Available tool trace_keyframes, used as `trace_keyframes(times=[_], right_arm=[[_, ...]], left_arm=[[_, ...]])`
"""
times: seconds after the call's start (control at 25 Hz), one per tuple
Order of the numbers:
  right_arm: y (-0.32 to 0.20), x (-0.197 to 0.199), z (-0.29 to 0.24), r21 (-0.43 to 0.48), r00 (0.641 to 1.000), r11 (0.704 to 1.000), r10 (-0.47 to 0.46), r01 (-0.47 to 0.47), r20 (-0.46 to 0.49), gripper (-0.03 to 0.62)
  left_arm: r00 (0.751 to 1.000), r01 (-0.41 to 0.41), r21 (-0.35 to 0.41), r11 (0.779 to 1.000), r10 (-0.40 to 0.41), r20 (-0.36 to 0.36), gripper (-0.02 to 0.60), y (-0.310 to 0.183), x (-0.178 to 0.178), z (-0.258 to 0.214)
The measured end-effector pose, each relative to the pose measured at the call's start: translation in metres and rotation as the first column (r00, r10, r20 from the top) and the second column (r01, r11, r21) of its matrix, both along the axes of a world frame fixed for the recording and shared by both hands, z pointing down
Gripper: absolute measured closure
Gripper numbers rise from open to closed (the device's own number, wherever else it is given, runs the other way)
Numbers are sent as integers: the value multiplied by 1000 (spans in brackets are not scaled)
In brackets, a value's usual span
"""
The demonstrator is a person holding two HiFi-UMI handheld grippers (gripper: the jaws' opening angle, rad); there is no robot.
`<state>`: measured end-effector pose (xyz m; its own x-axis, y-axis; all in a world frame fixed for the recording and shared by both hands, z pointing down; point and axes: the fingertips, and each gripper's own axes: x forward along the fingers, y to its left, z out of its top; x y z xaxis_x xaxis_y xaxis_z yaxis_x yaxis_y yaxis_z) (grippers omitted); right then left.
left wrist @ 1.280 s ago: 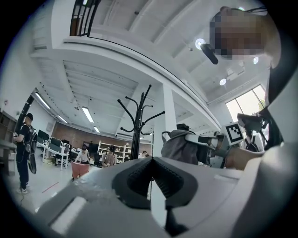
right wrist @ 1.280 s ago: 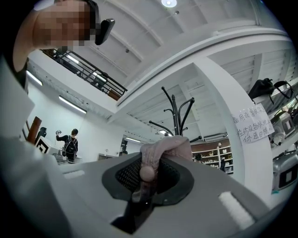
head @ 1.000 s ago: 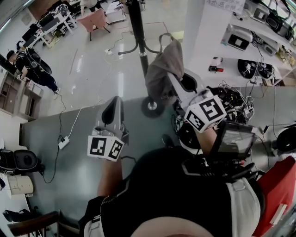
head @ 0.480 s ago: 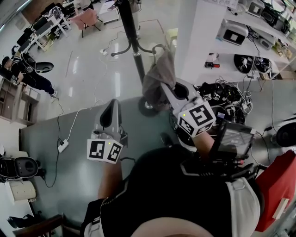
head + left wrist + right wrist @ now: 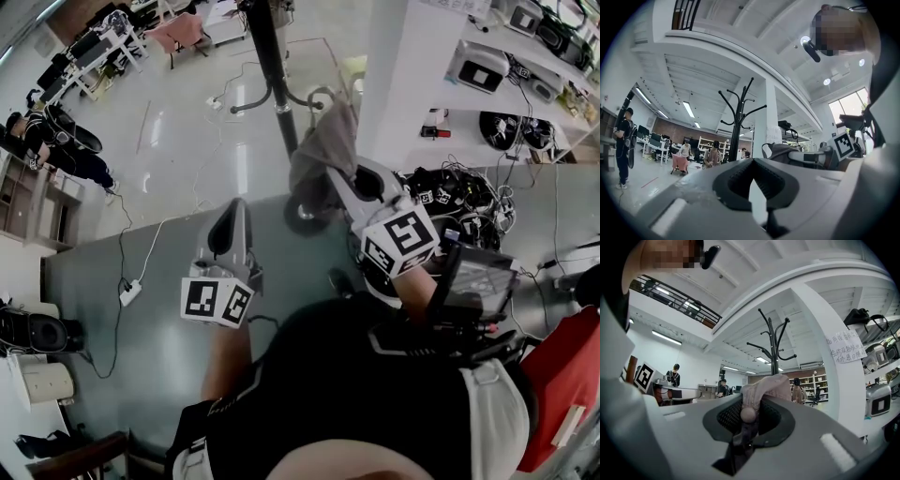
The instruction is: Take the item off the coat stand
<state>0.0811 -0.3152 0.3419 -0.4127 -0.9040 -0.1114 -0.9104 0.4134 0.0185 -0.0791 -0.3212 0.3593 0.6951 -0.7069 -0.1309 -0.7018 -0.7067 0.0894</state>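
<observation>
The black coat stand (image 5: 273,70) rises from its round base (image 5: 303,217) ahead of me. My right gripper (image 5: 330,173) is shut on a grey-pink cloth item (image 5: 322,150), which hangs free just right of the pole. In the right gripper view the cloth (image 5: 765,384) bunches between the jaws of that gripper (image 5: 750,411), a round bead at the pads, and the stand (image 5: 774,350) is farther off. My left gripper (image 5: 233,210) is held lower left, shut with nothing in it. The left gripper view shows its jaws together (image 5: 757,187), the stand (image 5: 737,126) and the cloth (image 5: 783,151).
A white column (image 5: 398,75) stands right of the stand, with shelves of equipment (image 5: 511,70) and tangled cables (image 5: 469,202) beyond. A power strip (image 5: 128,291) lies on the floor at left. A person (image 5: 56,141) stands far left, a pink chair (image 5: 183,37) behind.
The right gripper with the cloth has shifted slightly left, staying near the pole. The left gripper has barely moved.
</observation>
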Motion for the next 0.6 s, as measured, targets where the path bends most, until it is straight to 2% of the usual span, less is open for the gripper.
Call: trace_keyframes(times=[0.6], right_arm=[[-3,-1,-2,-1,1000,1000,2,-2,-12,542]], left_arm=[[1000,-11,4,1000,11,-12,572,-2,0,-6]])
